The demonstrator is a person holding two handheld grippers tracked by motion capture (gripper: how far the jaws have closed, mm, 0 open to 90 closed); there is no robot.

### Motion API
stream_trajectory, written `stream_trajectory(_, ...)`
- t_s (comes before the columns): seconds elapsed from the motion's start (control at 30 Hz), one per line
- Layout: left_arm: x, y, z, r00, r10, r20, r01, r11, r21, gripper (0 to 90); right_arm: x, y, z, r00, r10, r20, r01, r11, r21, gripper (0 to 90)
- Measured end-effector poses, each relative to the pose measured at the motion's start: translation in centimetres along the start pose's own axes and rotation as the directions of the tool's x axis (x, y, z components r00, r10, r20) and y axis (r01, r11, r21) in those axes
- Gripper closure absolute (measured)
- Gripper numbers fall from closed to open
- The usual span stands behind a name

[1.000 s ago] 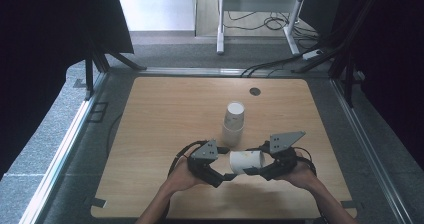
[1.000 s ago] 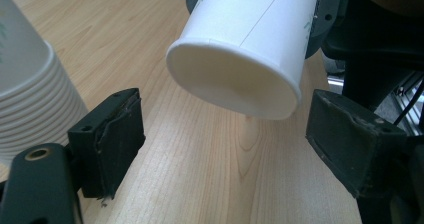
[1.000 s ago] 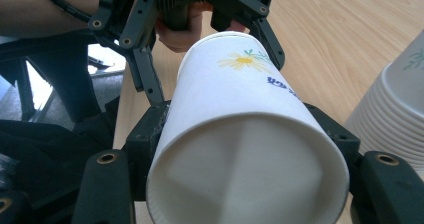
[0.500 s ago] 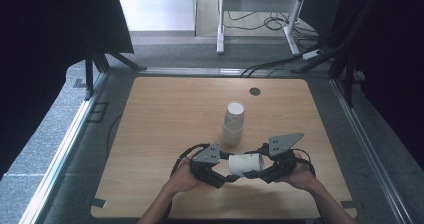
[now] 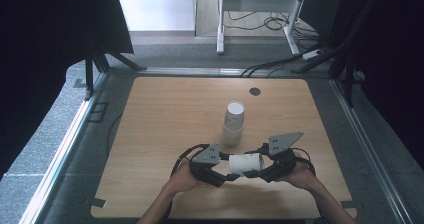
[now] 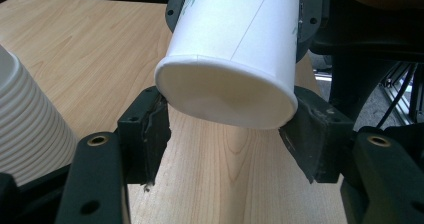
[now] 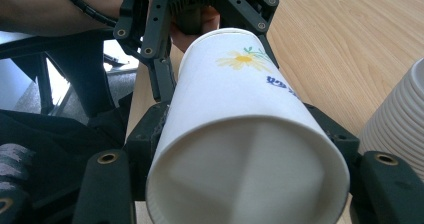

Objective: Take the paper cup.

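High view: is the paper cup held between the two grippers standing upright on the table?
No, the paper cup lies sideways above the table.

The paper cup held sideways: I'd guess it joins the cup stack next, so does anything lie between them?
Nothing visible does. The paper cup is clamped between left gripper and right gripper; only bare table separates it from the cup stack.

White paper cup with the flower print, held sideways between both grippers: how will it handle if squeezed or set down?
The white paper cup with the flower print is thin-walled and empty, so it is probably light and would likely crumple under a hard squeeze. Laid on its side on the wooden table, its round tapered body would probably roll in a curve.
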State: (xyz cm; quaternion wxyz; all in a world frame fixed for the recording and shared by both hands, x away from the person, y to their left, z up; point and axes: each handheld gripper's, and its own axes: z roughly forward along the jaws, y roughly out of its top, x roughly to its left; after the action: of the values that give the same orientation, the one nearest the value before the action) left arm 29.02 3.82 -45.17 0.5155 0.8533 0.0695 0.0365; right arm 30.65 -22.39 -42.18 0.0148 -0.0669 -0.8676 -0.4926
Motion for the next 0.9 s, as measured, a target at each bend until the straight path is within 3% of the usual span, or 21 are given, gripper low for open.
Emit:
stream_trajectory(0.23, 0.0, 0.0, 0.1, 1.0000, -0.008, -0.002, 0.008, 0.9998, 0.016, 37.6, -0.1, -0.1, 0.1, 1.0000, 0.001, -0.002, -0.001, 1.000, 0.007, 36.5)
stream_trajectory(0.6, 0.4, 0.4, -0.2, 0.9996, -0.027, -0.003, 0.028, 0.9964, 0.080, 38.2, -0.4, -0.2, 0.1, 0.9989, 0.023, 0.040, -0.024, 0.999, 0.036, 23.3)
stream_trajectory(0.83, 0.8, 1.5, -0.6, 0.9999, -0.009, -0.014, 0.011, 0.9858, 0.168, 38.0, -0.3, 0.4, -0.4, 0.9975, -0.010, 0.070, 0.002, 0.995, 0.104, 18.9)
stream_trajectory(0.9, 0.9, 2.0, -0.6, 0.9997, 0.006, -0.023, -0.001, 0.9766, 0.215, 38.0, -0.2, 0.7, -0.2, 0.9970, -0.027, 0.072, 0.016, 0.989, 0.150, 18.6)
